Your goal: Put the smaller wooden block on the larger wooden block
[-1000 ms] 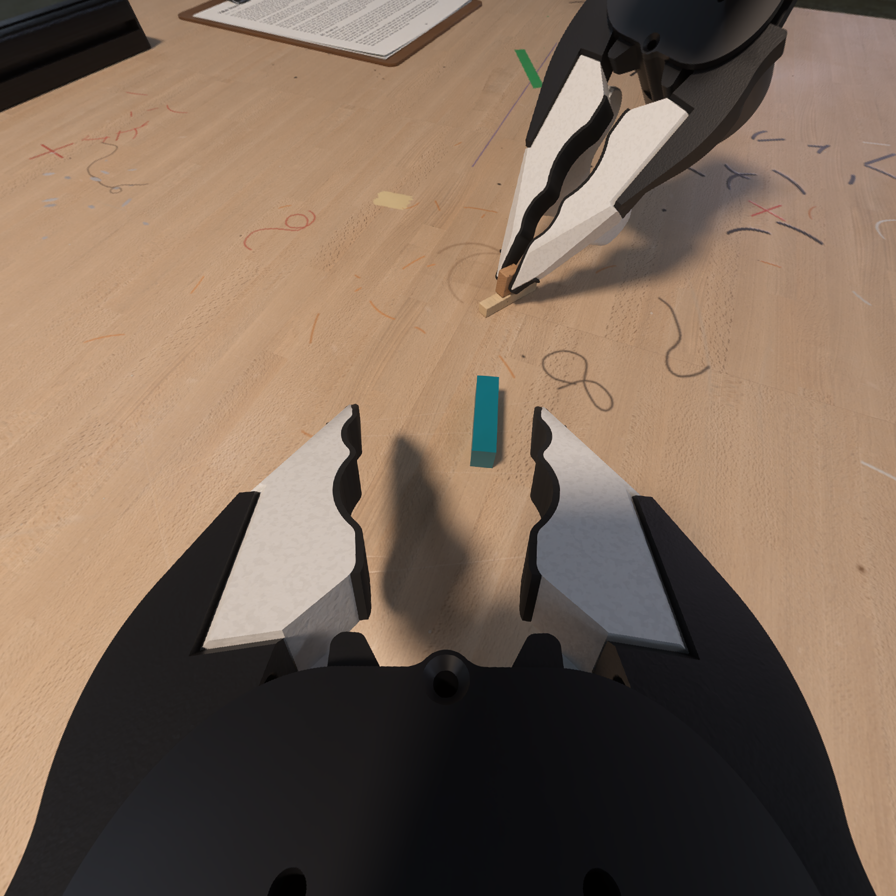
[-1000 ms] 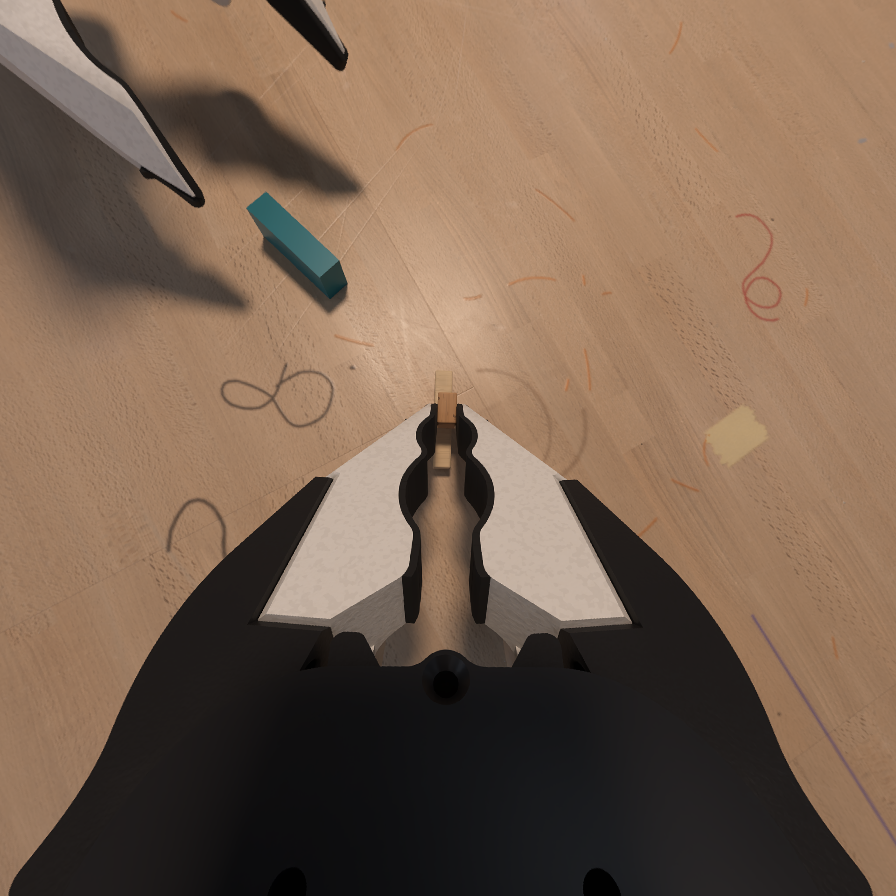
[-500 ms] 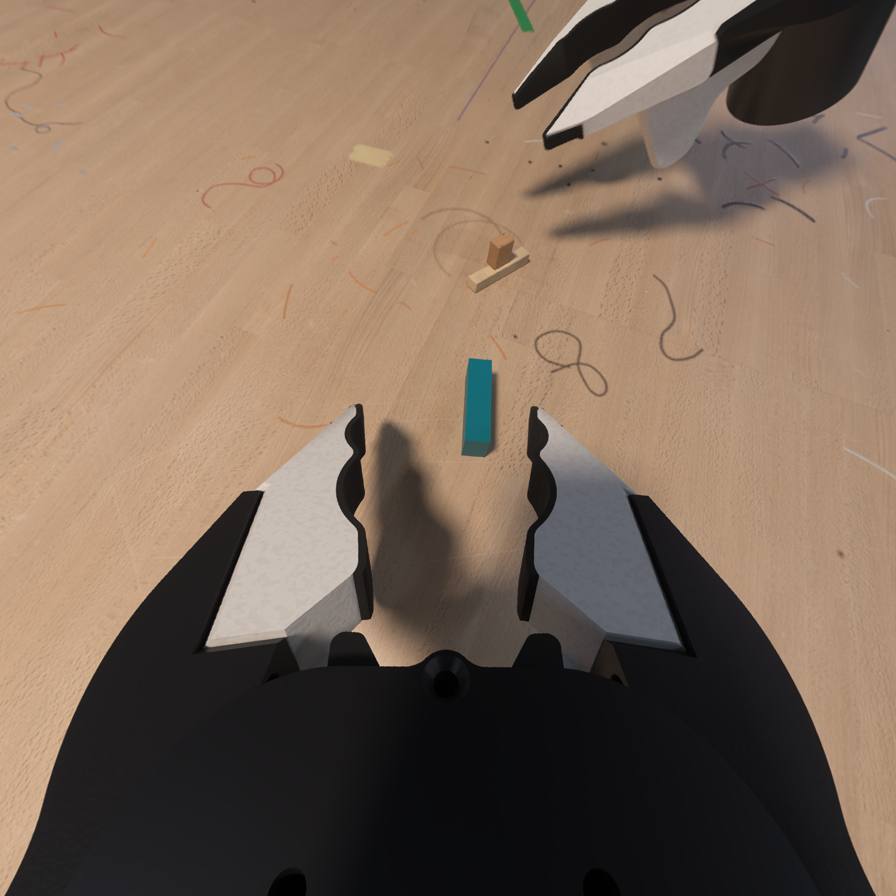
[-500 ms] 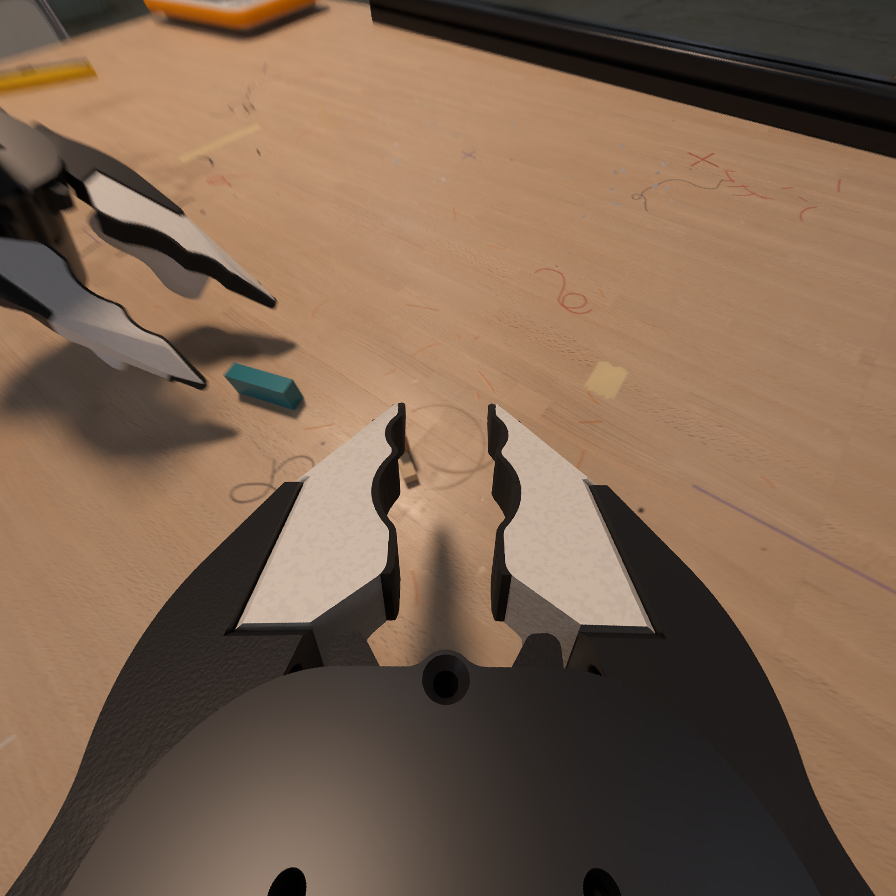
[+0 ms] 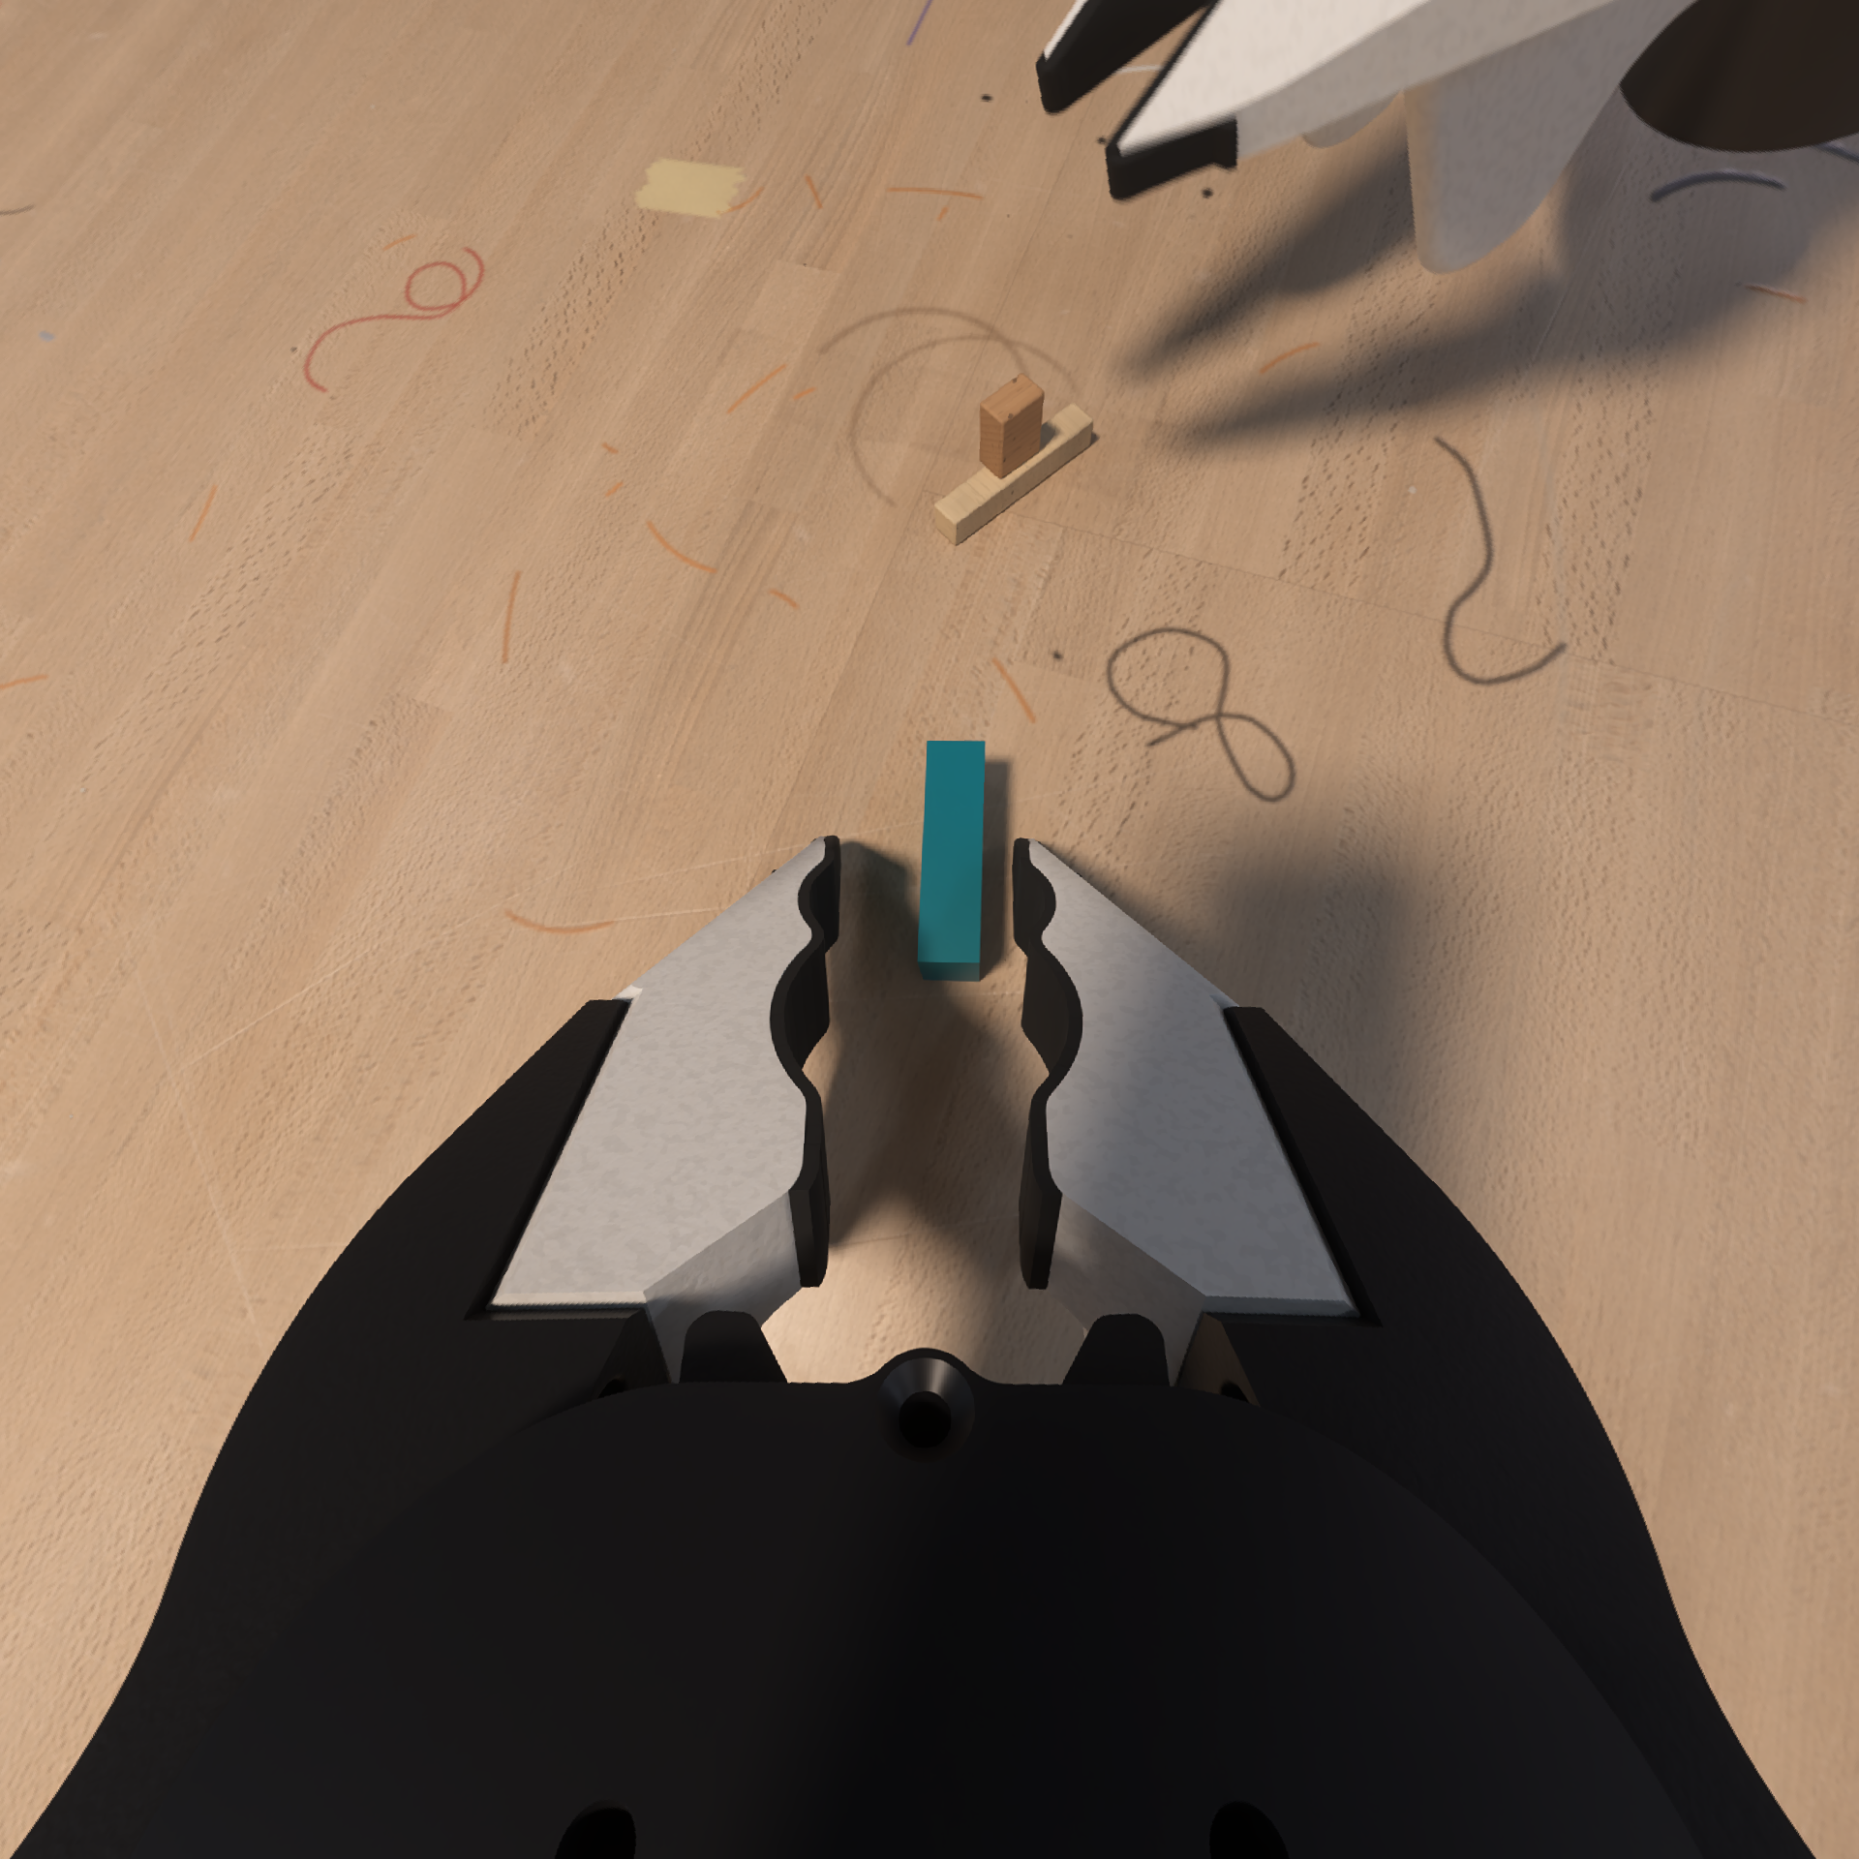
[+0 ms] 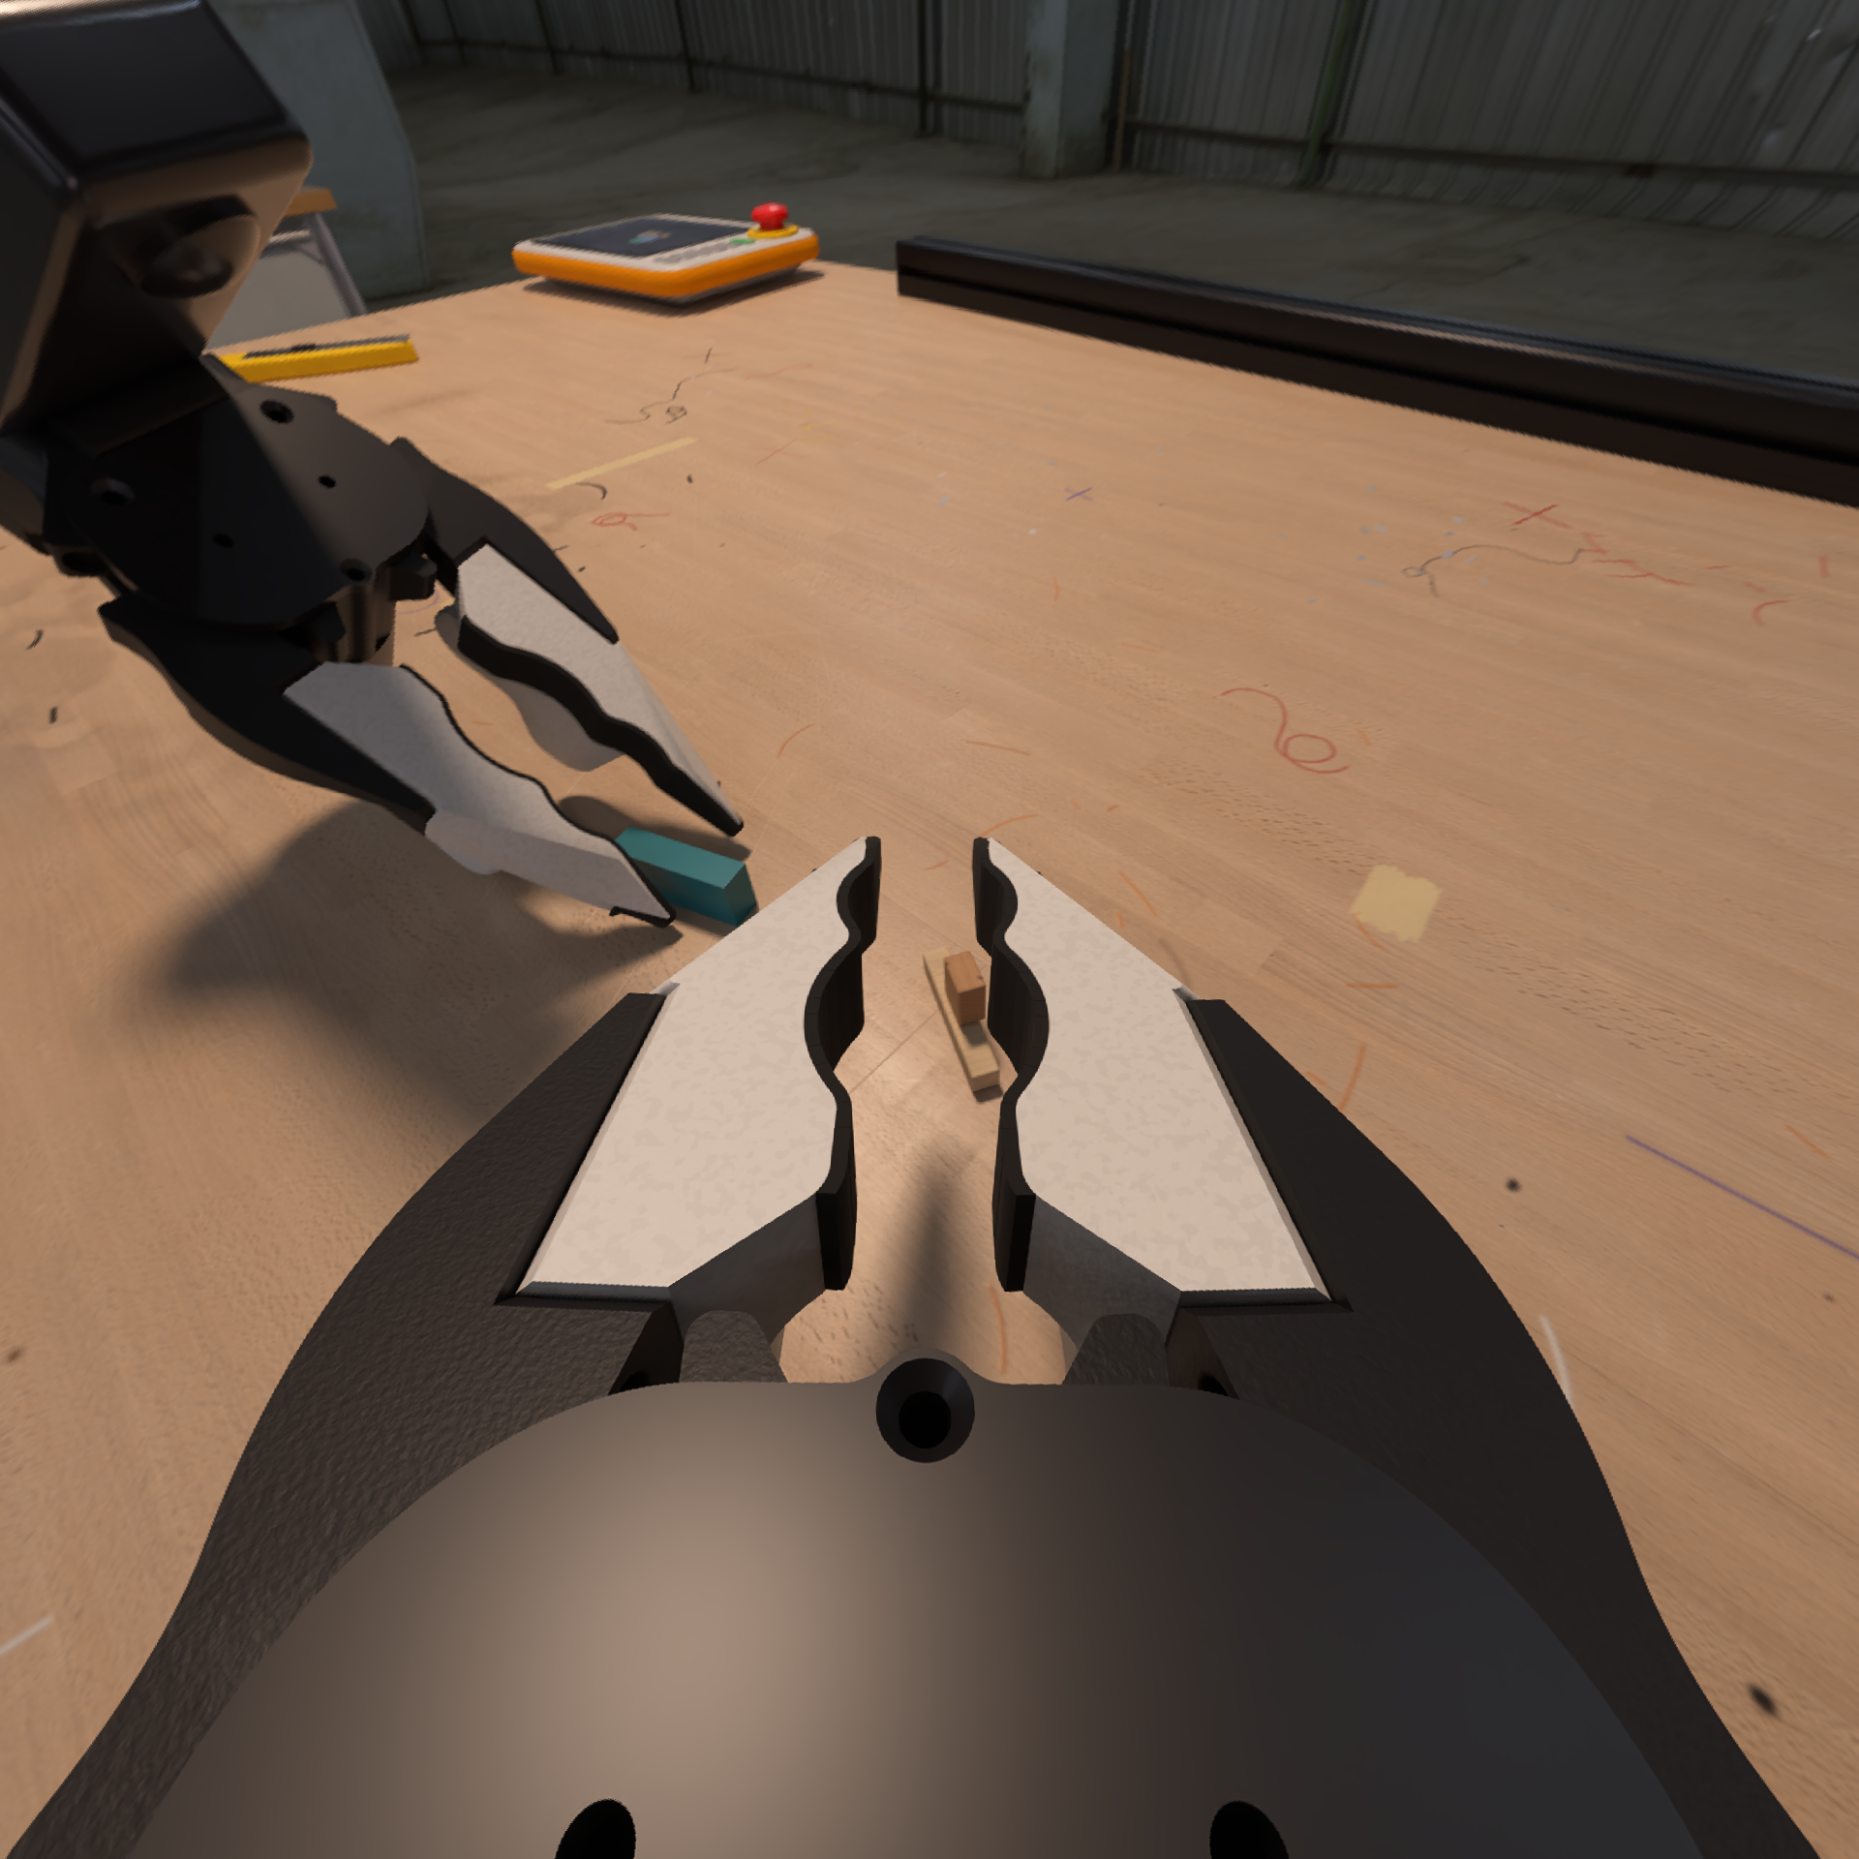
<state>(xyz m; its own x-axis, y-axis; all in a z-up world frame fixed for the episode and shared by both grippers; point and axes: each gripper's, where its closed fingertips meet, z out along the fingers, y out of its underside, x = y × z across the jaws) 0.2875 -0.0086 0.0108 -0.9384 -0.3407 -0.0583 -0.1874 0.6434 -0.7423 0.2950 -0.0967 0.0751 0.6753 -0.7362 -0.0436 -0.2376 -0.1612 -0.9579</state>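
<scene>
The smaller brown wooden block (image 5: 1009, 425) stands upright on the larger pale flat wooden block (image 5: 1016, 479), which lies on the table. Both also show in the right wrist view, the smaller block (image 6: 968, 986) on the larger block (image 6: 974, 1046). My right gripper (image 6: 925, 843) is open and empty, raised and drawn back from the blocks; it shows in the left wrist view (image 5: 1137, 121) at the top right. My left gripper (image 5: 923, 845) is open, low over the table, its fingers either side of a teal block (image 5: 952, 855).
The teal block (image 6: 694, 873) lies between the left gripper's (image 6: 704, 873) fingertips. An orange and white pendant (image 6: 666, 251), a yellow tool (image 6: 322, 357) and a black rail (image 6: 1408, 342) are at the table's far side. A tan tape patch (image 6: 1396, 902) is stuck at right.
My right gripper let go of the smaller block, opened, and lifted back from the stack. My left gripper moved forward and down so the teal block is between its fingers, which narrowed.
</scene>
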